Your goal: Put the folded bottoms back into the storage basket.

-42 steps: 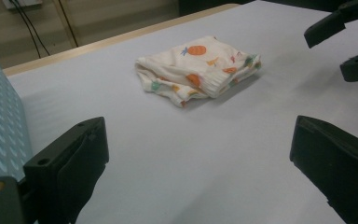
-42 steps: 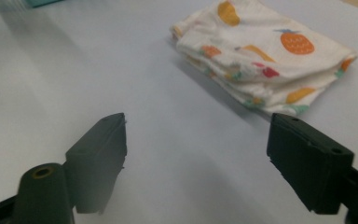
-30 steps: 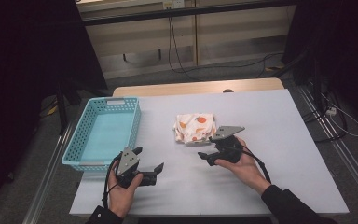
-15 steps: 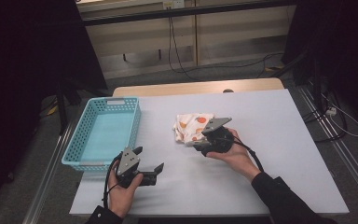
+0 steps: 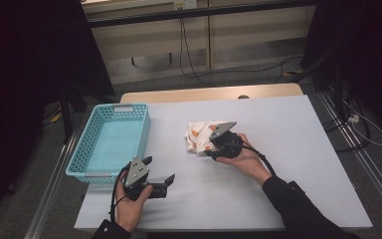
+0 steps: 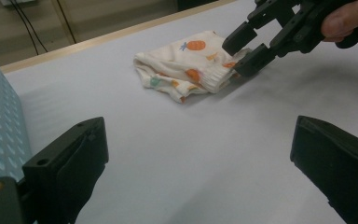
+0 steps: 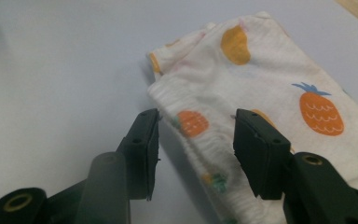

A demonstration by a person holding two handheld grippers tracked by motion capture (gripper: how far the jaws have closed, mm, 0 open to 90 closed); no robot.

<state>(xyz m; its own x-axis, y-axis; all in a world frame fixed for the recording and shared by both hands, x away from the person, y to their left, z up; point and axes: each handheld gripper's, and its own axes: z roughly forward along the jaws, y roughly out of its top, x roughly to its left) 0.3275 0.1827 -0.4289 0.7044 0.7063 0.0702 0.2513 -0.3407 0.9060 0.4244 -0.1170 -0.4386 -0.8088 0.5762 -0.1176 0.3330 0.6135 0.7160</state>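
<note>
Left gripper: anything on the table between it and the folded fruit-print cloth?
Nothing. In the left gripper view, bare white table runs from the left gripper to the white fruit-print cloth.

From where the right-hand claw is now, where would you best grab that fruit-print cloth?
Probably by the ribbed edge of the folded cloth, coming in low from its open side. That thick hem sits slightly off the table, and the right gripper, whose jaws have just been closing, already straddles it.
</note>
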